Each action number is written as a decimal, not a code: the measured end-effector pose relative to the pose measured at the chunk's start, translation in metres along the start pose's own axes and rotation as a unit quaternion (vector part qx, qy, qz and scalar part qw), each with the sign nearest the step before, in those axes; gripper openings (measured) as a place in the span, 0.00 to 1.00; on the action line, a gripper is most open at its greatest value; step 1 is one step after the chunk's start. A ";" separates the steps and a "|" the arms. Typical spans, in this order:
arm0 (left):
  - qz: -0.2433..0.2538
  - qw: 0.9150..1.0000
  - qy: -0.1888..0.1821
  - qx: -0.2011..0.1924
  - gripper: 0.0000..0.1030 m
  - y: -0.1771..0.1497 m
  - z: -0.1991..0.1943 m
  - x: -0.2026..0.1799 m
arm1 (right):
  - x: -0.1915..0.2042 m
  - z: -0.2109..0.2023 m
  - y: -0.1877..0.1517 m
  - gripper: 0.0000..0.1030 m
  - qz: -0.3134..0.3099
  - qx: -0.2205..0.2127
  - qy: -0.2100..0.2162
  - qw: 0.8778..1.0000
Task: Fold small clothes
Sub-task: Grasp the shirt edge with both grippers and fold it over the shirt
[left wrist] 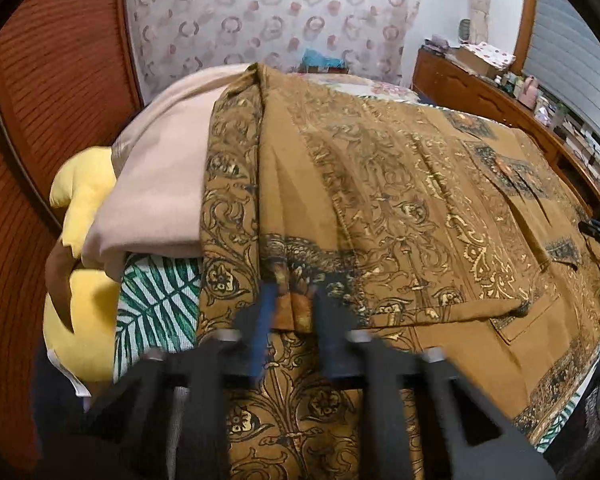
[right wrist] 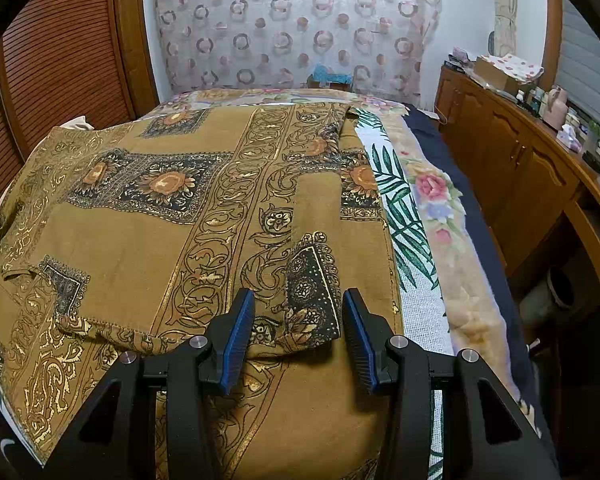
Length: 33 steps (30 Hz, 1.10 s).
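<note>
A brown garment (left wrist: 400,200) with gold scrollwork and dark flower panels lies spread over the bed, one layer folded over another. In the left wrist view, my left gripper (left wrist: 296,300) is at the garment's near folded edge, its blurred blue pads shut on a bunch of that cloth. In the right wrist view the same garment (right wrist: 140,220) fills the bed's left and middle. My right gripper (right wrist: 298,292) stands open over its near right part. A dark patterned corner of the cloth (right wrist: 312,292) lies between its fingers, and the pads are clear of it.
A folded beige cloth (left wrist: 160,184) and a yellow plush cushion (left wrist: 88,320) sit left of the garment on a palm-leaf sheet (left wrist: 156,300). A floral blanket (right wrist: 440,200) edges the bed's right side. A wooden cabinet (right wrist: 520,168) with clutter stands along the right, and a louvred wooden door (left wrist: 40,120) on the left.
</note>
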<state>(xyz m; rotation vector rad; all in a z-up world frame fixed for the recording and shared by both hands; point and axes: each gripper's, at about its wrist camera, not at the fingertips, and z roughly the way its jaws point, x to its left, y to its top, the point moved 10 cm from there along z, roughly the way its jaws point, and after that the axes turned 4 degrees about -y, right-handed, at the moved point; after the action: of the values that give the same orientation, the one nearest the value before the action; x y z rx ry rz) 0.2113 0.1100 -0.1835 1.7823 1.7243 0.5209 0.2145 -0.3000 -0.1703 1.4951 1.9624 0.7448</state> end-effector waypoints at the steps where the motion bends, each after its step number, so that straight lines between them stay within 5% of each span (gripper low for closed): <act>1: 0.000 1.000 -0.006 -0.004 0.07 0.001 -0.003 -0.002 | 0.000 0.000 0.000 0.46 -0.001 0.000 -0.001 1.000; 3: 0.001 1.000 -0.007 -0.013 0.05 0.005 -0.009 -0.004 | 0.000 0.000 0.000 0.46 -0.002 0.000 -0.002 1.000; 7: 0.014 0.999 -0.004 -0.045 0.04 0.016 -0.029 -0.011 | 0.006 -0.001 0.001 0.16 -0.017 0.000 0.013 1.000; 10: 0.015 0.998 -0.002 -0.066 0.04 0.026 -0.045 -0.014 | 0.013 -0.006 0.005 0.05 -0.029 -0.006 0.025 0.999; 19: 0.024 0.993 -0.020 -0.110 0.03 0.041 -0.084 -0.034 | 0.018 -0.049 0.036 0.03 -0.016 -0.056 0.070 0.996; 33: -0.010 0.984 -0.059 -0.169 0.03 0.036 -0.157 -0.032 | -0.001 -0.123 0.006 0.03 -0.007 -0.090 0.102 0.991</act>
<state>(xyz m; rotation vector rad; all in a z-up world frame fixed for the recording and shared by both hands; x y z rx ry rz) 0.1332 0.1024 -0.0389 1.5225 1.4711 0.6440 0.1305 -0.3114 -0.0815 1.3407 1.9892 1.0758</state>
